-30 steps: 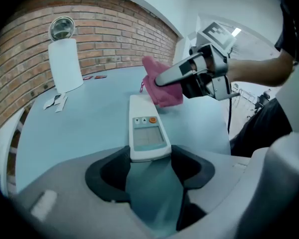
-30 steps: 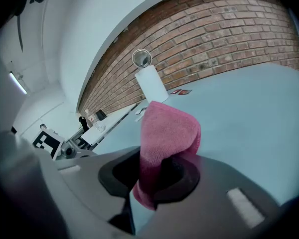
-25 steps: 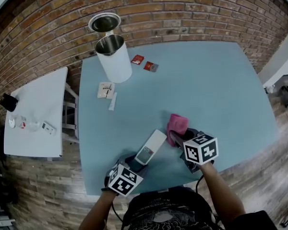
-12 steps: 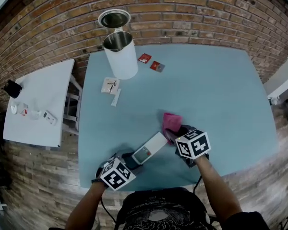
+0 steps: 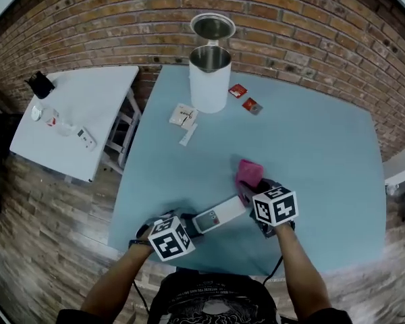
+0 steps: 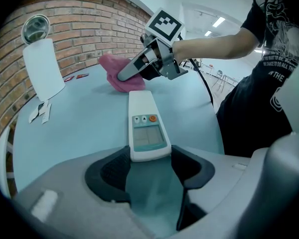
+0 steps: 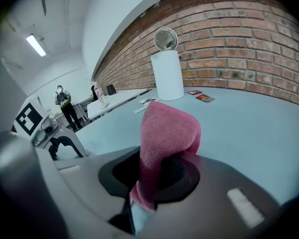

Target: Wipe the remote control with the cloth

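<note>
The white remote control (image 5: 220,215) lies on the blue table (image 5: 324,154) with its small screen up. My left gripper (image 5: 191,224) is shut on the remote's near end; in the left gripper view the remote (image 6: 146,126) sits between the two dark pads. My right gripper (image 5: 248,193) is shut on a pink cloth (image 5: 248,173), which bulges up out of its jaws (image 7: 167,132). From the left gripper view the cloth (image 6: 115,78) hangs right at the remote's far end, with the right gripper (image 6: 138,69) above it. Whether cloth and remote touch I cannot tell.
A white bin (image 5: 210,77) with its lid up stands at the table's far edge by the brick wall. Two red packets (image 5: 245,97) and white paper bits (image 5: 183,119) lie near it. A white side table (image 5: 74,110) with small items stands to the left.
The head view has swung, so the whole scene sits differently. The right gripper with the cloth has shifted closer to the remote's far end. The left gripper keeps its hold on the remote.
</note>
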`<state>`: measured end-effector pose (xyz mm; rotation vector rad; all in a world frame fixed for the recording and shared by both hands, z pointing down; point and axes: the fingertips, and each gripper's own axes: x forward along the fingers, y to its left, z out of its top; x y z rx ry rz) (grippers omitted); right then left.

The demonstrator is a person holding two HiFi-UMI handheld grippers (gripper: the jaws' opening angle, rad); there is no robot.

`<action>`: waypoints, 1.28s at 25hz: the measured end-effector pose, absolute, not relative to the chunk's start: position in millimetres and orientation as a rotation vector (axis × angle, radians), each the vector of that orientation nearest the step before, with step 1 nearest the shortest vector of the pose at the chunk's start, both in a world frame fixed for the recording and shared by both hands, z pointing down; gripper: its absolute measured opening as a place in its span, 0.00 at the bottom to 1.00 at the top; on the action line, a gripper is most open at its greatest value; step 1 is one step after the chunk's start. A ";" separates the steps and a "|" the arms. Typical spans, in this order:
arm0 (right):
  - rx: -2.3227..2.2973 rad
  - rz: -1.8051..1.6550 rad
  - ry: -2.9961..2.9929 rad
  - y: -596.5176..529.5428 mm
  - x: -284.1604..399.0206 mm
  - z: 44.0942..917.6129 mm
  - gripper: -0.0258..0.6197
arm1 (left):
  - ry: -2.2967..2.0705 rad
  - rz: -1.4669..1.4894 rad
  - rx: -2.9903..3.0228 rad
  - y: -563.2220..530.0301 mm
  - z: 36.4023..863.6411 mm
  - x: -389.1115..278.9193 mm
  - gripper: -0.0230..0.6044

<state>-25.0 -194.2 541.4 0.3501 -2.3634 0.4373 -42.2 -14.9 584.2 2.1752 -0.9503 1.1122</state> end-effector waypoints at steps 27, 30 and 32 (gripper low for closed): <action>-0.118 0.220 -2.283 -147.6 -79.9 545.7 0.15 | -0.880 1.127 2.175 -16.1 586.2 -42.0 0.43; -0.147 0.227 -2.285 -137.2 -86.0 544.7 0.15 | -0.876 1.137 2.175 -15.6 587.6 -41.6 0.43; -0.171 0.227 -2.286 -128.8 -91.1 544.2 0.15 | -0.877 1.138 2.175 -15.9 587.6 -41.5 0.43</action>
